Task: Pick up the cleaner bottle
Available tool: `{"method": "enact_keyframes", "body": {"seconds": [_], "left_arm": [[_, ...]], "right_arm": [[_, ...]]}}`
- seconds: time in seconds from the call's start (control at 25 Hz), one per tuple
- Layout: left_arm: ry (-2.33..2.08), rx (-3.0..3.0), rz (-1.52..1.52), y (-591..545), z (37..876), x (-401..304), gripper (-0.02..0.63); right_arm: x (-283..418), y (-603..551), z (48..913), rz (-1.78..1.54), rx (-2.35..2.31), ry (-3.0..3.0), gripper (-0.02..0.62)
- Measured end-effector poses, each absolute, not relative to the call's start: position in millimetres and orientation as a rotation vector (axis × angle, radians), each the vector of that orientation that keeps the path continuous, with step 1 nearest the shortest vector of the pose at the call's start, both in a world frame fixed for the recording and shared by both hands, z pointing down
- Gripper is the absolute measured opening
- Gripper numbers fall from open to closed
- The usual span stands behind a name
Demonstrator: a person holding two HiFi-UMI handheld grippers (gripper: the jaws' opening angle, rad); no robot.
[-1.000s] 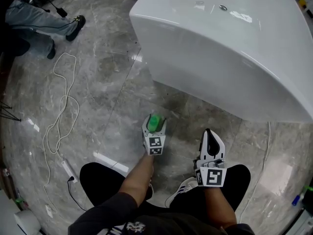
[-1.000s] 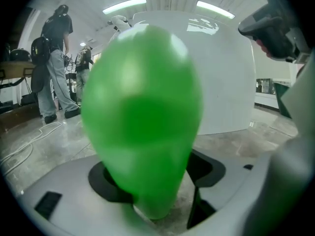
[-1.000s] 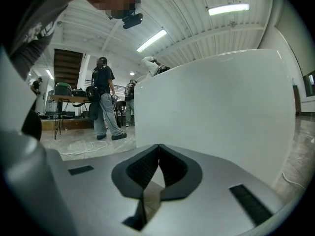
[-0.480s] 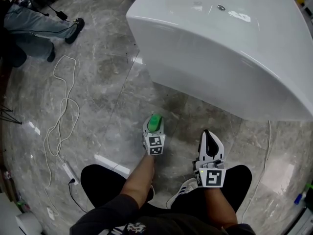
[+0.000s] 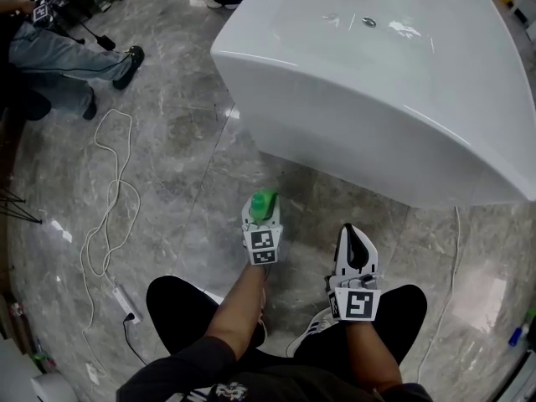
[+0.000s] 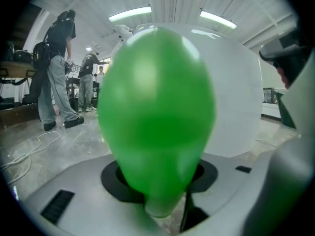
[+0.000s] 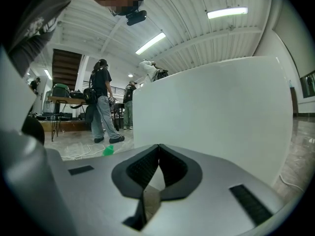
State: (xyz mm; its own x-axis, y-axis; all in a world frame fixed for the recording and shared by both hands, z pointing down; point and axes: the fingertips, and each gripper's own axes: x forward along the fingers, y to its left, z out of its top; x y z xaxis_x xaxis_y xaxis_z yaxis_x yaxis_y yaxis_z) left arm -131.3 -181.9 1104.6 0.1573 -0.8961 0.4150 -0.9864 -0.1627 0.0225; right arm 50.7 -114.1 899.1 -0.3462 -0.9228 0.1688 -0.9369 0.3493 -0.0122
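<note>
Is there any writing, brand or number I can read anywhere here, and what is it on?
No readable words or numbers anywhere.
Left marker cube and right marker cube: black-and-white square patterns, not letters.
Shirt print: too blurred to read.
Green bottle: no label in view.
</note>
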Motion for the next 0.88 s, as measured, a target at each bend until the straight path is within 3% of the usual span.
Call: {"method": "enact_keyframes", "body": {"seconds": [0.36,0.88], "left_arm": [[-1.776,2.279,0.313,-199.0,934.9,-120.3,0.186],[-1.751,2.397,0.187,-196.9,529.3,-79.3,0.184]], "right_arm": [[67.6,-112.8,797.7,0.157,1.835,-2.398,0.015],[108.7,-102.5,465.4,0.13,1.927,-2.331,0.015]]}}
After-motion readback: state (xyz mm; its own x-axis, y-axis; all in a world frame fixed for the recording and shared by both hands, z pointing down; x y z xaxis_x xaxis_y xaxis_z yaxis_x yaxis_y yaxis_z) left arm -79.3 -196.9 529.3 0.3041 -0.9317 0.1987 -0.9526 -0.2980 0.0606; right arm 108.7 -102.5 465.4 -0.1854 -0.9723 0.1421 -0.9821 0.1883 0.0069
